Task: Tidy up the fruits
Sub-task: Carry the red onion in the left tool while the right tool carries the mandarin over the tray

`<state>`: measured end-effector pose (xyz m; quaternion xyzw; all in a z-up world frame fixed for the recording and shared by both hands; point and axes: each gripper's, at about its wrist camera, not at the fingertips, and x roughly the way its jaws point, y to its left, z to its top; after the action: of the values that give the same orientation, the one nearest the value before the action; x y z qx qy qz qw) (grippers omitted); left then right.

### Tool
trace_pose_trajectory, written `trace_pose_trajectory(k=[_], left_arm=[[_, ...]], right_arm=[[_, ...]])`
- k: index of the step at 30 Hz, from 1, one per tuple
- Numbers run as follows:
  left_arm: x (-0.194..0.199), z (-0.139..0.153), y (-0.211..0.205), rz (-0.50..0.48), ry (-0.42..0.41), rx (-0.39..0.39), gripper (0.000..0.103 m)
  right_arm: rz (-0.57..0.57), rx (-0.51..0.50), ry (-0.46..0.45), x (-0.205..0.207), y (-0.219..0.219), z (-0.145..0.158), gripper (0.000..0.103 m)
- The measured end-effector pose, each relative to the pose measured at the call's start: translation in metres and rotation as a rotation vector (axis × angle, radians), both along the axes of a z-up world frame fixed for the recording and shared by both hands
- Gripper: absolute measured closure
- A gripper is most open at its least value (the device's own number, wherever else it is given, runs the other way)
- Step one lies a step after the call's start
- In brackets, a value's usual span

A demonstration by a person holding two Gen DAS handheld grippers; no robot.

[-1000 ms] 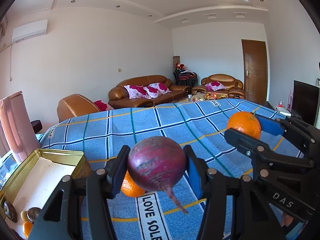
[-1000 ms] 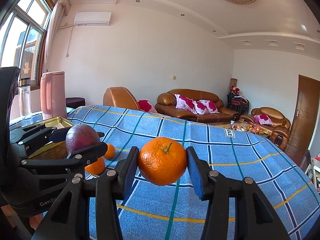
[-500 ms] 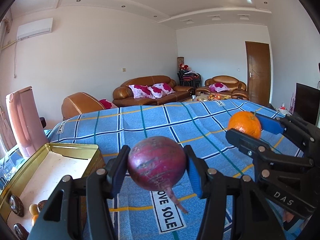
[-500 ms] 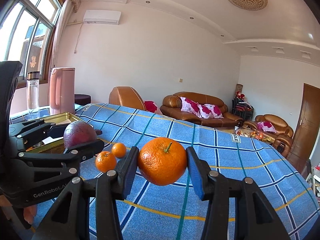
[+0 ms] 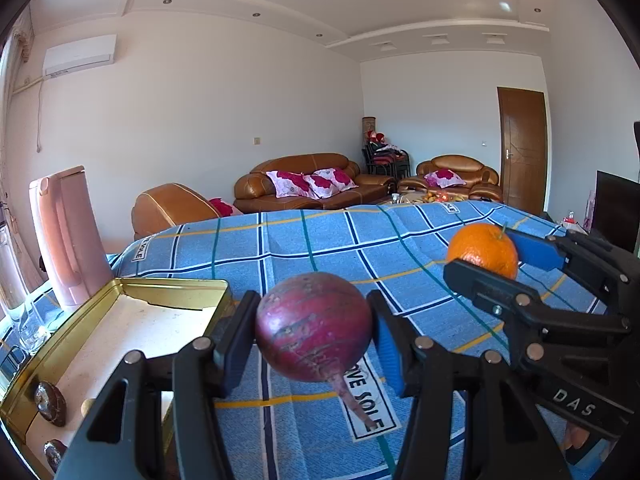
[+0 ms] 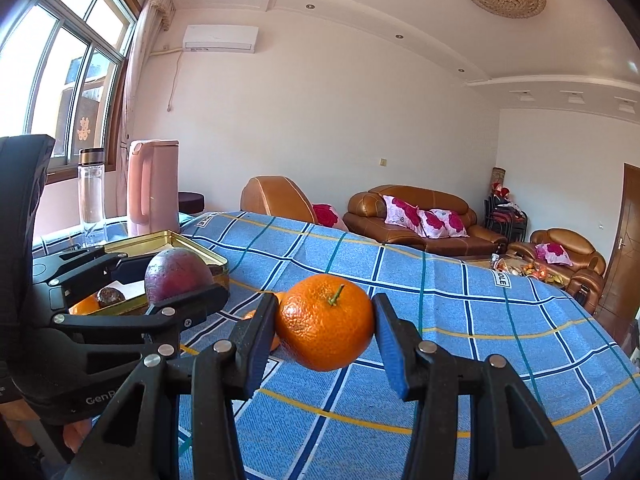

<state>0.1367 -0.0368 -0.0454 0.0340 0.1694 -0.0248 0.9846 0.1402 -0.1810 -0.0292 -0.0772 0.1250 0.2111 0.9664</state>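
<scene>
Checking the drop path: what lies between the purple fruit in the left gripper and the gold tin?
Nothing but the left gripper's own black finger. The purple fruit hangs beside the gold tin's near corner, seen in the left wrist view.

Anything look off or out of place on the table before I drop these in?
One oddity: the left gripper is shut on a purple root vegetable with a tail, seemingly a beet, not fruit. The right gripper holds an orange. No spills or damage show.
</scene>
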Motion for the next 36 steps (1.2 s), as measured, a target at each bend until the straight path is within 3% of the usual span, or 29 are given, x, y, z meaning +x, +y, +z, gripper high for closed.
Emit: trace_pose_trajectory(k=[36], left_arm=[[-0.041, 0.007, 0.074, 0.147, -0.03, -0.01, 0.047]], right_arm=[[0.143, -0.006, -0.031, -0.026, 0.058, 0.014, 0.053]])
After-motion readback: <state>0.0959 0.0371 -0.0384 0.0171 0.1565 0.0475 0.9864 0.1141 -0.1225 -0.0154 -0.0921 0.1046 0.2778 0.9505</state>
